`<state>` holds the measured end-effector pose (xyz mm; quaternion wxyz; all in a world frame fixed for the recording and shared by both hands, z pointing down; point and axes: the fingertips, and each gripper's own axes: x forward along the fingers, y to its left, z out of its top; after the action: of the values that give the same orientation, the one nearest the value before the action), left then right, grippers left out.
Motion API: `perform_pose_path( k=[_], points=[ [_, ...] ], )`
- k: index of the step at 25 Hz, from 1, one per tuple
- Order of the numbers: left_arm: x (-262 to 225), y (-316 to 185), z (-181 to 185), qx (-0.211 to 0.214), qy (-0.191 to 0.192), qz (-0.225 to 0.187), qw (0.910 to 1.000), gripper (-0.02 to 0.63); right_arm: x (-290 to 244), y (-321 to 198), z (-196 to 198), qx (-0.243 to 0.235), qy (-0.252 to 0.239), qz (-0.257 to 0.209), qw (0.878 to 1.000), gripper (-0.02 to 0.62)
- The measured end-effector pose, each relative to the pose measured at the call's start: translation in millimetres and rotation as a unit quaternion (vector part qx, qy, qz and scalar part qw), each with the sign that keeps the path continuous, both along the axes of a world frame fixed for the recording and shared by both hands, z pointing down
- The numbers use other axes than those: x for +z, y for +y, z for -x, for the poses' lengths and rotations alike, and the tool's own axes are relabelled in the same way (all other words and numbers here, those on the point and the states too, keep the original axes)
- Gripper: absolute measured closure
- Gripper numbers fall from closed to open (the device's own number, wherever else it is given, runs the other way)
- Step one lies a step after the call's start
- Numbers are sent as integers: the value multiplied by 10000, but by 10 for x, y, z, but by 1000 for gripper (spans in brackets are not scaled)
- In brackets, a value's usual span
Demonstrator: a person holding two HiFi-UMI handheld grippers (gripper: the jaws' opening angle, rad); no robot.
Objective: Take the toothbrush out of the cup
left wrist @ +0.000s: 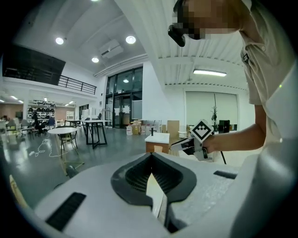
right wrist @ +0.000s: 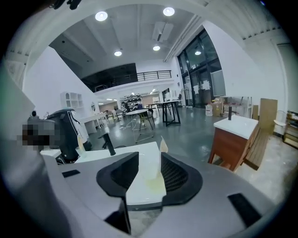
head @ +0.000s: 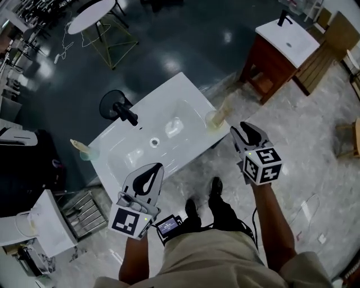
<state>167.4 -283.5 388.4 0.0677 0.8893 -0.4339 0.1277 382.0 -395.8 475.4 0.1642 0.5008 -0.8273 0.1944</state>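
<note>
A clear cup (head: pixel 215 119) stands on the right corner of the white washbasin top (head: pixel 140 121), with a pale toothbrush (head: pixel 223 106) sticking up out of it. My right gripper (head: pixel 237 131) is open, just right of the cup and apart from it. In the right gripper view the cup (right wrist: pixel 150 169) and the brush head (right wrist: pixel 163 144) show ahead in the gap of the open jaws (right wrist: pixel 149 160). My left gripper (head: pixel 153 168) is shut and empty at the basin's front edge; in its own view the jaws (left wrist: pixel 151 160) meet.
A second cup (head: pixel 84 152) with a brush stands at the basin's left corner. A black faucet (head: pixel 125 112) rises at the back. A wooden vanity (head: pixel 278 53) and a round table (head: pixel 90 16) stand further off. A wire rack (head: pixel 84 208) is low left.
</note>
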Motion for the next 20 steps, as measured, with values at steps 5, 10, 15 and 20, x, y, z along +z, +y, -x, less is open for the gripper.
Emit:
perform_pose_path(
  k=[5, 10, 15, 20],
  points=[
    [323, -150, 73, -304, -64, 315, 9990, 600, 584, -540, 67, 2, -33, 336, 9994, 419],
    [539, -202, 105, -469, -71, 498, 9976, 600, 917, -814, 178, -80, 69, 427, 9990, 417],
    [654, -232, 123, -545, -46, 575, 9968, 600, 1079, -898, 208, -41, 199, 441, 9988, 447],
    [688, -241, 143, -564, -56, 585, 9967, 600, 1065, -933, 211, 16, 268, 287, 9992, 561]
  ],
)
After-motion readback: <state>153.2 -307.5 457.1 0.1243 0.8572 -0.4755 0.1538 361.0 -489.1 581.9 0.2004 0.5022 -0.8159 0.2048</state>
